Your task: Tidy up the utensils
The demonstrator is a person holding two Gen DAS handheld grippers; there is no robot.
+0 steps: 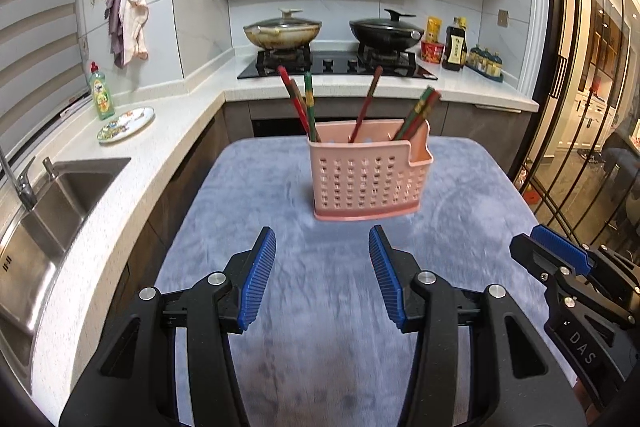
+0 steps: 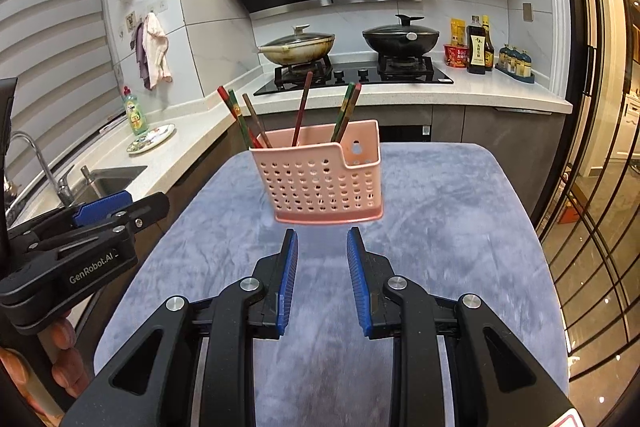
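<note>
Both wrist views look forward and downward over the grey-blue cloth (image 1: 248,187) near the pink basket (image 1: 366,179); both share the stove (image 2: 356,75) behind.

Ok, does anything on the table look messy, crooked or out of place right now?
Only the chopsticks stand out: they splay in different directions inside the pink holder, some leaning left, some right, rather than bundled. The holder itself stands upright on the blue cloth. Nothing is spilled or visibly damaged.
</note>
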